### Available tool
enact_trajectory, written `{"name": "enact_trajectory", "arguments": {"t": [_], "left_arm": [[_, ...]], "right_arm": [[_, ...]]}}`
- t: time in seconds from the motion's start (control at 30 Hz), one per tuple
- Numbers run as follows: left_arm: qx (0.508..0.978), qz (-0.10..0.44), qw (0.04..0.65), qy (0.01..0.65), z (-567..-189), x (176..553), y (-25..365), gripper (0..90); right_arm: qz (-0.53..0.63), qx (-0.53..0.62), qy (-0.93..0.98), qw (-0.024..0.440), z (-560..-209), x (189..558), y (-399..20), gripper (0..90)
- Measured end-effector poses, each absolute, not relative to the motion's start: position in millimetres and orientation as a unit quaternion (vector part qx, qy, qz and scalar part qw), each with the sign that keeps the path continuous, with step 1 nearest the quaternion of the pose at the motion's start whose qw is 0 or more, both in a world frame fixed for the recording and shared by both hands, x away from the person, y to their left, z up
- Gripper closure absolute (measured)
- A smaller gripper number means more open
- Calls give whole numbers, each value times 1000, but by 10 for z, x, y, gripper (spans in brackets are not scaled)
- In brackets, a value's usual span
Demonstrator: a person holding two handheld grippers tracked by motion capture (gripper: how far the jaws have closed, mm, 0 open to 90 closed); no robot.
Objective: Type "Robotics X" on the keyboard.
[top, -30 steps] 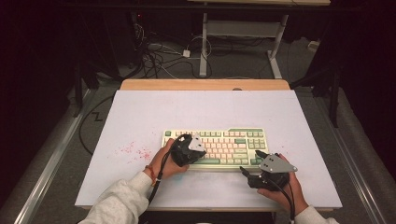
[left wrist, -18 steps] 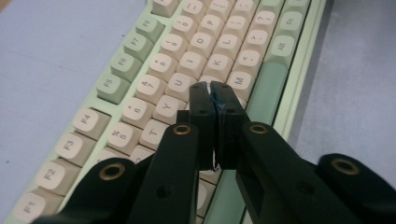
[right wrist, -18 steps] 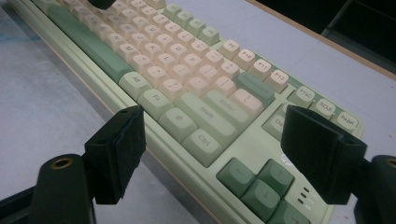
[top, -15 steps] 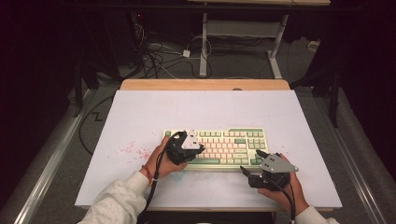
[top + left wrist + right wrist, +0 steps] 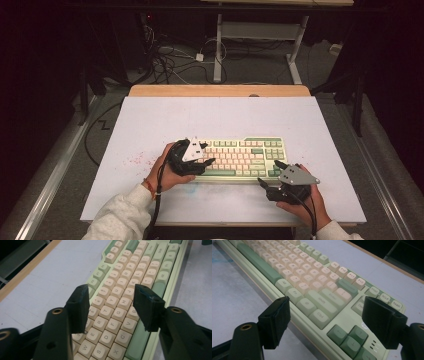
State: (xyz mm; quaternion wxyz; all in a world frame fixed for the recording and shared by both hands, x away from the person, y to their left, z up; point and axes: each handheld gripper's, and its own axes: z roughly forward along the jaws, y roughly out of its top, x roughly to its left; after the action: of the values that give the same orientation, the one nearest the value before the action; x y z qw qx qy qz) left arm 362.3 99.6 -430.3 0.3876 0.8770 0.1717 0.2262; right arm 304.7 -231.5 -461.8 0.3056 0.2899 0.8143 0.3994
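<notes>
Lying on the white surface, toward the person's edge, the green-and-cream mechanical keyboard runs roughly parallel to that edge. The left tool hovers above the keyboard's left end; its jaws have just been opening and now stand moderately apart, with nothing gripped between them. In the left gripper view, the left tool frames the letter keys beneath, without touching them. The right tool sits at the keyboard's near right corner, jaws wide apart and gripping nothing. In the right gripper view, the right tool straddles that corner, with the arrow keys and the Ctrl key between the jaws. Red specks mark the surface left of the keyboard.
</notes>
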Motion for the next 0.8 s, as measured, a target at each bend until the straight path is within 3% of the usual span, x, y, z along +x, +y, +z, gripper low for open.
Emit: {"name": "enact_trajectory", "arguments": {"t": [0.17, 0.33, 0.47, 0.8], "left_arm": [[873, 244, 385, 175, -4318, 3576, 1073, 281], [866, 257, 393, 173, -4316, 3523, 1223, 261], [858, 265, 401, 183, -4326, 3492, 1356, 233], [852, 283, 386, 210, -4469, 3366, 1622, 209]], "right_arm": [[400, 290, 814, 305, -4615, 3045, -2315, 234], [401, 290, 814, 304, -4614, 3044, -2320, 256], [403, 289, 815, 301, -4611, 3039, -2322, 338], [407, 279, 823, 282, -4549, 3043, -2343, 815]]}}
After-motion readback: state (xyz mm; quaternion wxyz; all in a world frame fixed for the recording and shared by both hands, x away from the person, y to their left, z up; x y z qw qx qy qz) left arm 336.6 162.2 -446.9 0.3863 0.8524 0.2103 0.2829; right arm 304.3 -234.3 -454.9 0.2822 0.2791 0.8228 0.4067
